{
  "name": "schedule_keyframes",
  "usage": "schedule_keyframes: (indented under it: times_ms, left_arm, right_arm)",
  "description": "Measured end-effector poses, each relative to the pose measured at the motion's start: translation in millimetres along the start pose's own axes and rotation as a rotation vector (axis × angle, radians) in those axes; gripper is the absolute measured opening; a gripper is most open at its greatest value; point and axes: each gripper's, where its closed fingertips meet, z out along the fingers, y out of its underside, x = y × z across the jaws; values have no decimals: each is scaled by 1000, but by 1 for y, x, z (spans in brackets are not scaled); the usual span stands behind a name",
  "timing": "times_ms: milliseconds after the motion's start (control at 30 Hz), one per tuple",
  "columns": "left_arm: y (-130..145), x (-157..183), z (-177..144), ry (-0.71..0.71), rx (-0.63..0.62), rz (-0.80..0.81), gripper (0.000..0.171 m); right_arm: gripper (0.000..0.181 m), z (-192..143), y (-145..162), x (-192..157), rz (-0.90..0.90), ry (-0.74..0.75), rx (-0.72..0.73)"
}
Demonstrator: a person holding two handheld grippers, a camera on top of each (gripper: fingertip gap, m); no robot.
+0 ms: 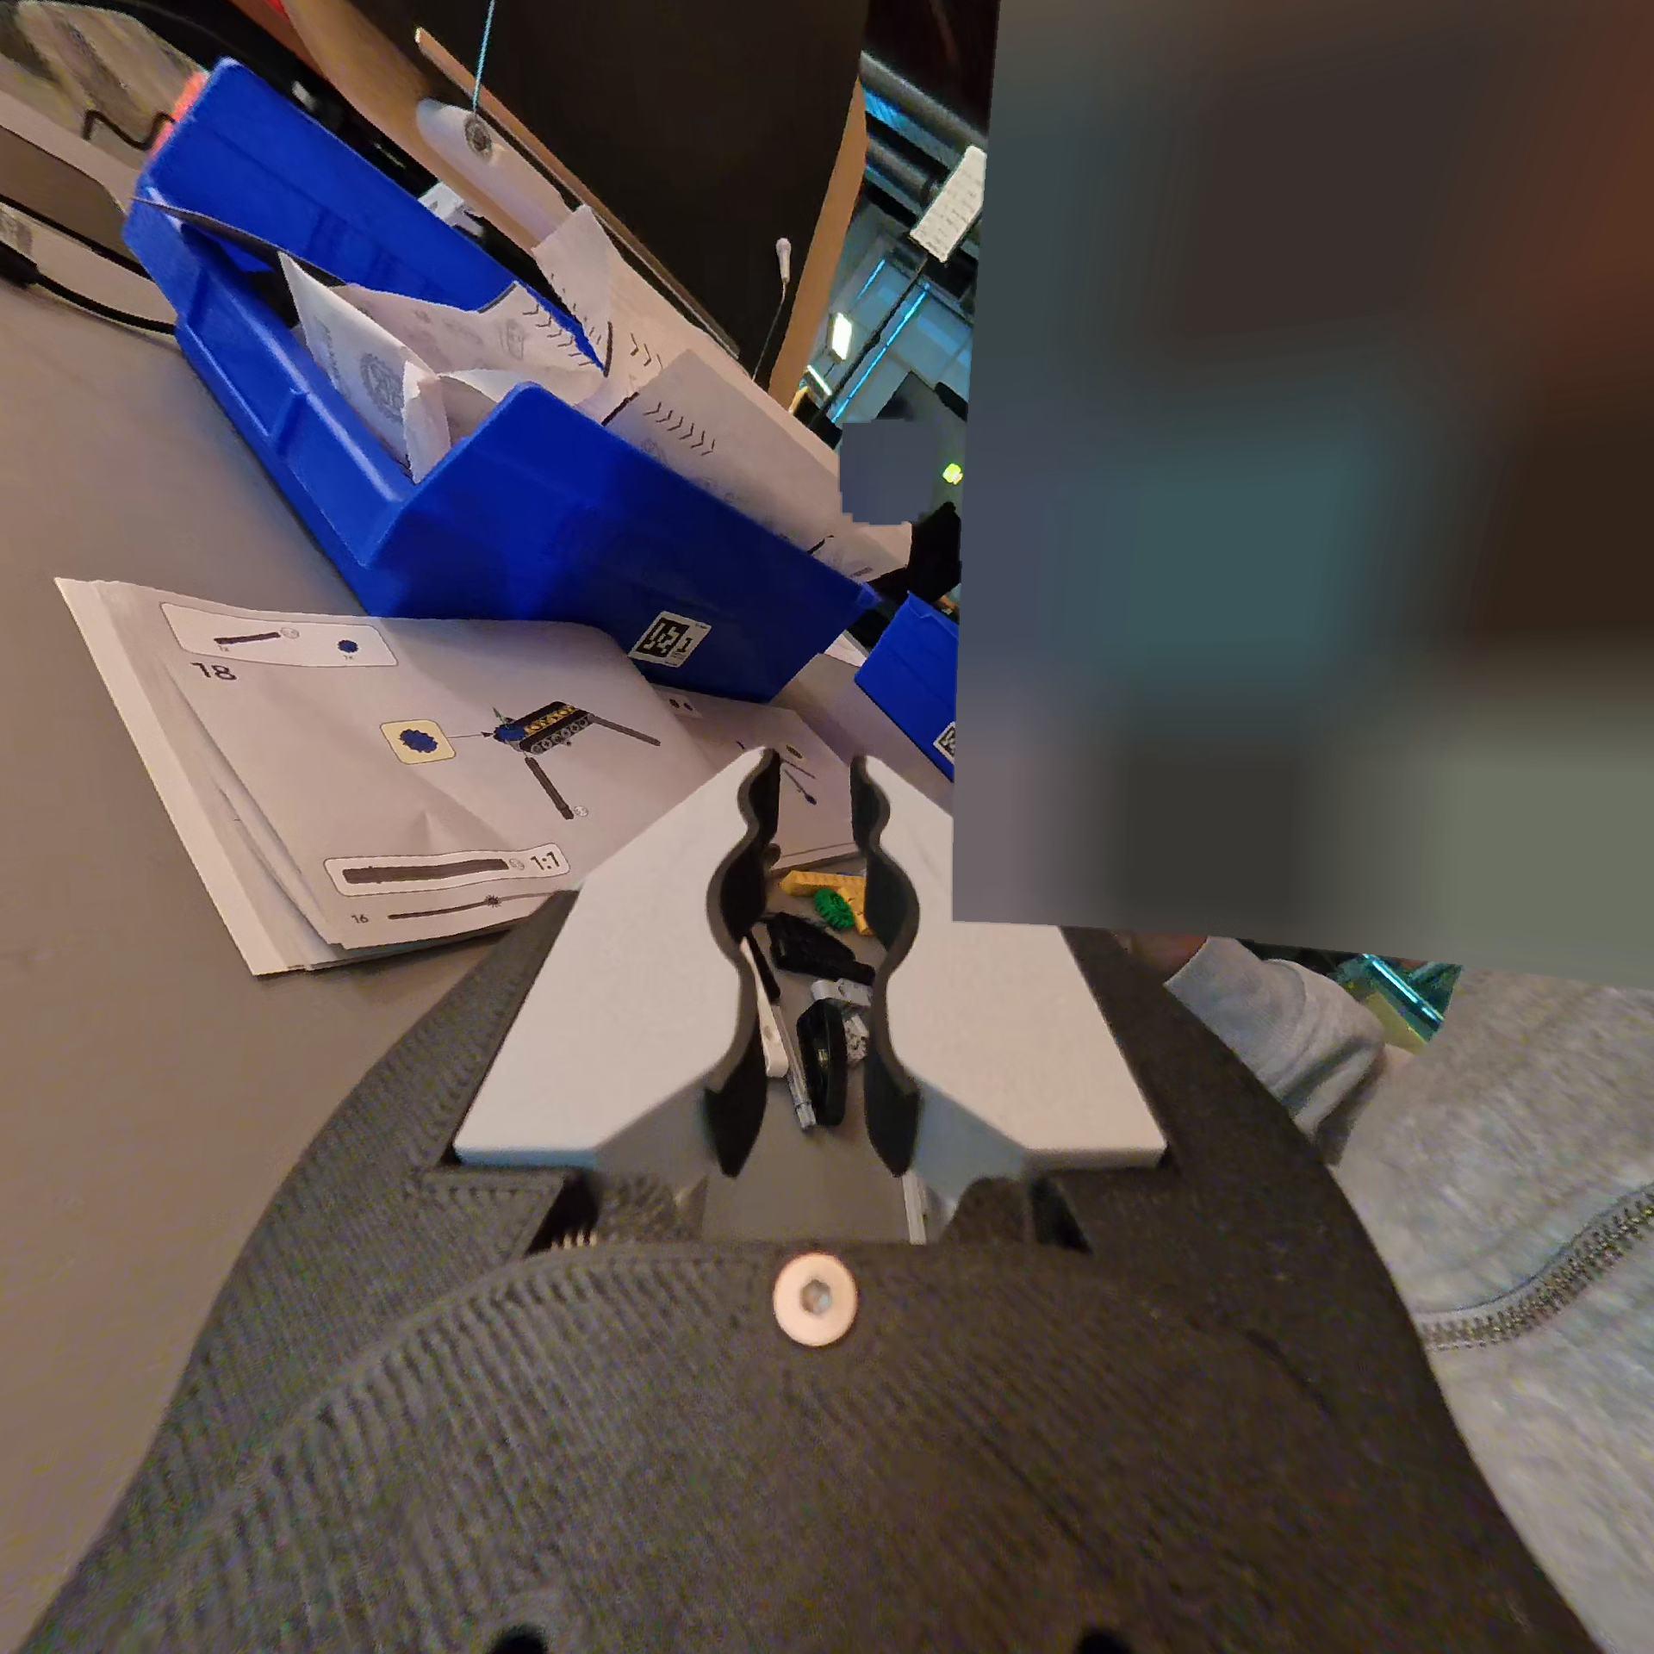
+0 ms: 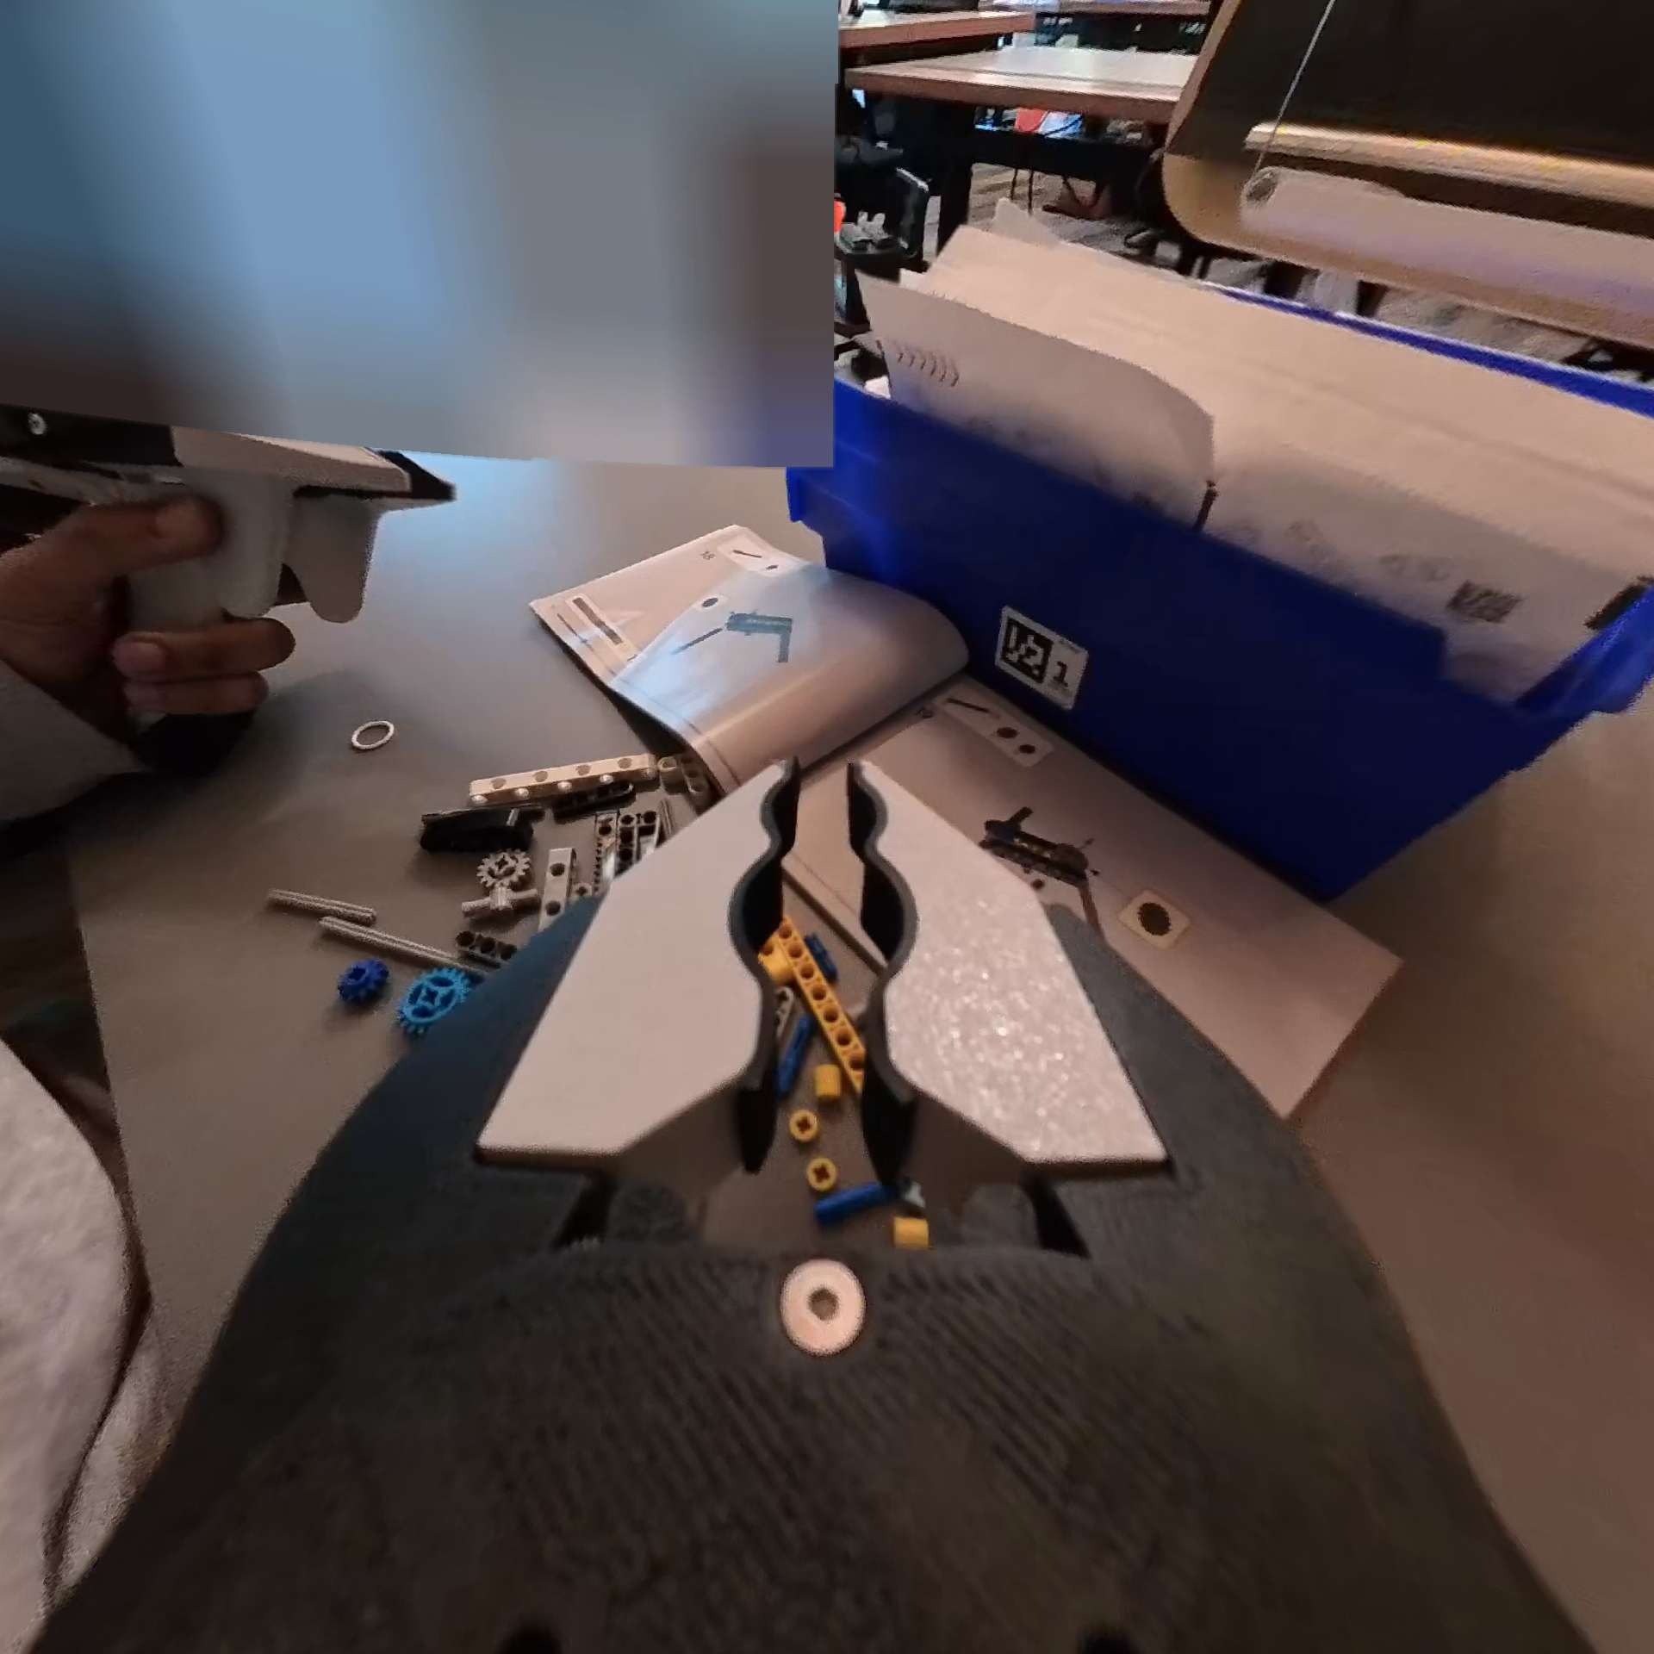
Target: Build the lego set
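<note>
My left gripper point(image 1: 813, 761) is open a little and empty, above loose black point(image 1: 810, 949), white point(image 1: 770, 1020) and yellow point(image 1: 819, 882) lego parts and a green gear point(image 1: 832, 906) on the grey table. My right gripper point(image 2: 823, 771) is also open a little and empty, above a yellow holed beam point(image 2: 810, 993), blue pins point(image 2: 850, 1201) and small yellow bushes point(image 2: 803, 1125). To its left lie a grey beam point(image 2: 564, 777), black pieces point(image 2: 470, 828), a grey gear point(image 2: 503, 868), grey axles point(image 2: 385, 942) and two blue gears point(image 2: 434, 998).
An open instruction booklet point(image 1: 358, 761) point(image 2: 743, 653) lies on the table in front of a blue bin point(image 1: 537, 519) point(image 2: 1208, 680) full of white paper bags. A small ring point(image 2: 371, 734) lies near a hand holding the left gripper's handle point(image 2: 260, 555). A grey sleeve point(image 1: 1477, 1208) is at right. One gripper's finger ends stand about 20 cm off the other's. The grey gear point(image 2: 503, 868) lies around 12 cm away from my left fingertips.
</note>
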Motion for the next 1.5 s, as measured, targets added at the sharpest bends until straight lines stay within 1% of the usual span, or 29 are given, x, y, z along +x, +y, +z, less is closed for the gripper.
schedule_keyframes:
  times_ms: [233, 433, 933, 1000, 1067, 1100, 1167, 1233, 1267, 1300, 1367, 1433, 1500]
  left_arm:
    - [6, 3, 3, -11, -30, 37, 15]
    - [9, 4, 5, -19, -48, 51, 15]
    - [13, 4, 8, -31, -71, 72, 15]
    - [14, 5, 9, -31, -73, 73, 14]
    - [14, 5, 9, -31, -77, 76, 15]
    - [14, 6, 10, -31, -78, 78, 15]
    - [14, 6, 10, -31, -77, 78, 14]
    - [14, 3, 8, -42, -78, 75, 15]
    - [12, 2, 7, -49, -74, 75, 15]
    - [10, 1, 5, -53, -64, 72, 14]
    - [4, -2, 0, -60, -40, 62, 14]
    - [-2, -6, -5, -75, -15, 55, 14]
    - [-8, -9, -10, -80, 11, 37, 14]
  right_arm:
    - [10, -16, 0, 0, 34, 7, 36]
    - [10, -23, 2, -5, -15, 18, 27]
    - [13, -32, 6, -11, -14, -1, 27]
    - [16, -29, 7, -11, 3, -6, 24]
    - [27, -22, 7, -11, 40, -19, 11]
    - [35, -16, 7, -13, 64, -35, 1]
    - [63, -1, 3, -22, 107, -88, -15]
    - [77, 16, -3, -30, 96, -116, -45]
    - [81, 26, -7, -32, 82, -113, -59]
    - [80, 36, -9, -31, 68, -90, -87]
    - [86, 53, -8, -25, 18, -42, -181]
    - [84, 57, -12, -11, -54, 45, -232]
    - [78, 48, -26, -2, -91, 111, -195]
